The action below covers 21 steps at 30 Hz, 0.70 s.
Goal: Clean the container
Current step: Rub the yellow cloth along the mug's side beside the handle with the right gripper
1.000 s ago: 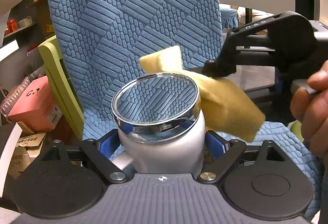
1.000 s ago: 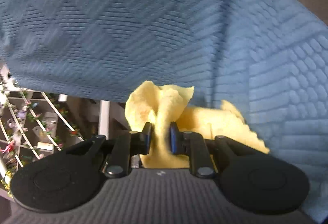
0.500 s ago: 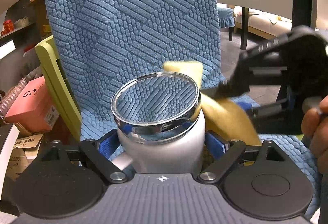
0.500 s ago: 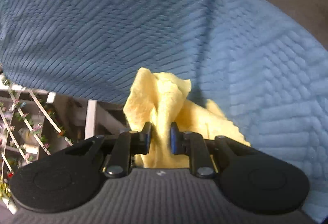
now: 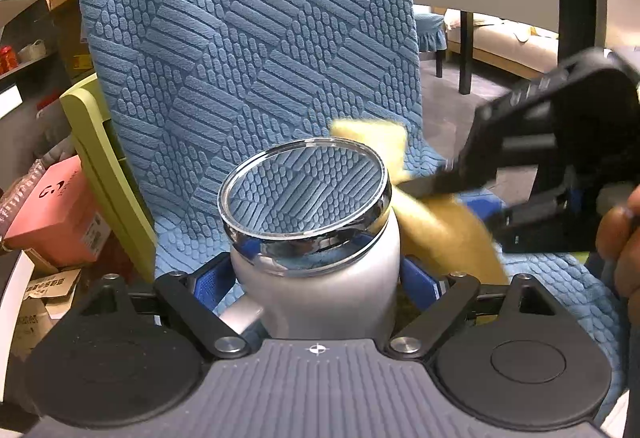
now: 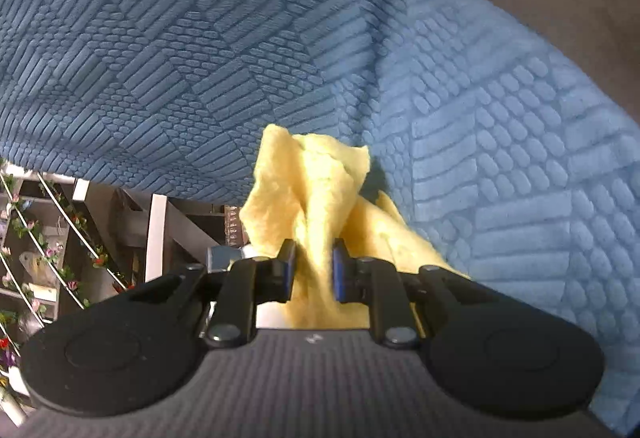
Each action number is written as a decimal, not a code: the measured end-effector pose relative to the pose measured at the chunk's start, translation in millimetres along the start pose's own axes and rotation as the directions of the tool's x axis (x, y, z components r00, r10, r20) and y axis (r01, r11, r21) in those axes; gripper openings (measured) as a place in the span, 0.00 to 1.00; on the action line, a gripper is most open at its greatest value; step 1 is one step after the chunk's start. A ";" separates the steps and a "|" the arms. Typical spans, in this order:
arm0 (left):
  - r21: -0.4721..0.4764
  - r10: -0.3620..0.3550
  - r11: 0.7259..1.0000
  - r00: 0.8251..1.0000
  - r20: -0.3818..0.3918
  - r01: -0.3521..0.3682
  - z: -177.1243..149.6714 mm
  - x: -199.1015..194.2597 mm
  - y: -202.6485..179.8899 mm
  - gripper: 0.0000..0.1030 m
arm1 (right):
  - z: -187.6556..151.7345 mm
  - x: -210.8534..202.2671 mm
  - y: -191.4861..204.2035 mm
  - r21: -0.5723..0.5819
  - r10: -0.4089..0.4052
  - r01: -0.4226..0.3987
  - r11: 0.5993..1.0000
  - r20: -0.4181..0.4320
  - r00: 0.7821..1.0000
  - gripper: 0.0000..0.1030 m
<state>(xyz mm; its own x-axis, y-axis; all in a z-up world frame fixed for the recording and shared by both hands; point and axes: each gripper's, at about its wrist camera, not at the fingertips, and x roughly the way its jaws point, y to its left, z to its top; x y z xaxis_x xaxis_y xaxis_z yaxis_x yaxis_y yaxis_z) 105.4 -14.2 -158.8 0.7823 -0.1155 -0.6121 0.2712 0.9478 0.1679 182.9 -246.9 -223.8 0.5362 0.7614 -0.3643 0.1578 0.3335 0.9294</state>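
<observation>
Fingers of the left gripper are clamped on the jar, one blue pad on each side of its body. The jar is white and rounded, with a short stub handle low on its left side and a chrome collar round a wide mouth. Its lid is clear; the chair's blue pattern shows through it. It sits upright, held off the seat, directly ahead of the left camera and in front of the chair back.

Fingers of the right gripper are closed tight on a yellow cloth. One bunch of cloth stands up past the fingertips; the rest hangs below and to the right. In the left view the cloth lies against the jar's right shoulder and rear rim, seemingly in contact, though blur there leaves this unconfirmed.

Left gripper points moderately downward at the seat. Right gripper enters from the right, angled down and left toward the jar; it is blurred in the left view. A hand grips its handle at the right edge.

Chair cover is blue, quilted in brick and scale patterns. A green board leans beside the chair's left, a pink box further left. A trellis with flowers shows under the chair in the right view.
</observation>
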 end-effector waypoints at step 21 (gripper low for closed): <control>-0.012 -0.023 1.000 1.000 -0.019 0.023 -2.2 -6.4 4.3 0.85 | -17.9 -8.5 11.3 -0.028 -0.050 0.051 0.998 0.008 0.999 0.19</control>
<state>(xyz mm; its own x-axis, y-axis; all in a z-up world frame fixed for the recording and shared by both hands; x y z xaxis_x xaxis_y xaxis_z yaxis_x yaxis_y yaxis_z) 100.4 -8.7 -155.8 0.7651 -0.1318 -0.6302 0.2825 0.9483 0.1446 165.3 -239.6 -211.3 0.5339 0.7394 -0.4102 0.1618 0.3869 0.9078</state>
